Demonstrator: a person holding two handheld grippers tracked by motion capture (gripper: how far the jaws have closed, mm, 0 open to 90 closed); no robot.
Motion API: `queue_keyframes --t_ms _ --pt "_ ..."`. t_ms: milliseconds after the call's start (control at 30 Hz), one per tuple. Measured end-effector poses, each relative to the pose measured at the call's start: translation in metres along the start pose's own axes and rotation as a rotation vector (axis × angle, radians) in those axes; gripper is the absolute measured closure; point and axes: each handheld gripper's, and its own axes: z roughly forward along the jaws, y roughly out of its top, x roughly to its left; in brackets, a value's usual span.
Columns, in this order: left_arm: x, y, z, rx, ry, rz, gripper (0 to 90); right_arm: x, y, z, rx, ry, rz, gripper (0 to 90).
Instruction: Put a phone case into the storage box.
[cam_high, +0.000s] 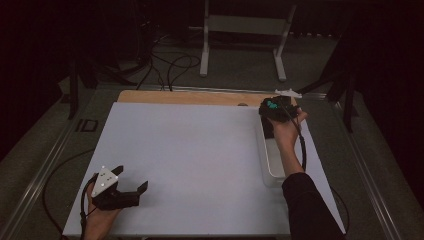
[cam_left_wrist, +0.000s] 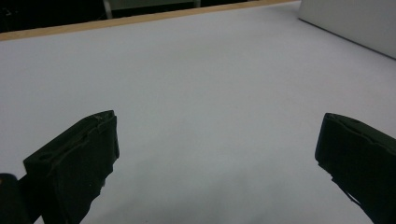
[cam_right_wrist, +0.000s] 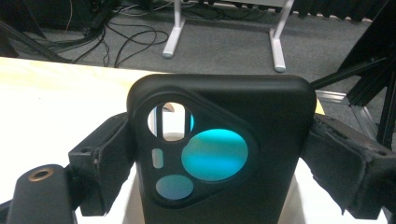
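My right gripper (cam_high: 273, 108) is at the table's far right, shut on a black phone case (cam_high: 271, 104). In the right gripper view the phone case (cam_right_wrist: 280, 140) stands upright between the two jaws of that gripper (cam_right_wrist: 219, 156). Teal shows through its camera cutouts. It hangs over the far end of a long white tray (cam_high: 270, 162). My left gripper (cam_high: 133, 176) rests near the front left corner of the white table top (cam_high: 190, 150). Its jaws stand wide apart and hold nothing. In its own view the left gripper (cam_left_wrist: 217, 135) looks across bare white surface.
A wooden strip (cam_high: 190, 96) runs along the table's far edge. Beyond it, on the grey floor, stand a white frame (cam_high: 205, 50) and loose cables (cam_high: 170, 65). The tray's corner (cam_left_wrist: 355, 23) appears at the upper right of the left gripper view.
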Motion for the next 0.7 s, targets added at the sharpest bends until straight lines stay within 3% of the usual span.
queue_keyframes --t_ms 167,700 --pt "0.000 0.000 0.000 -0.002 -0.001 0.001 0.2 -0.001 0.001 0.002 -0.002 -0.007 0.007 9.6" --pt "-0.001 0.000 0.000 0.003 -0.001 0.004 0.1 -0.005 0.003 -0.012 -0.033 0.051 -0.002 8.6"
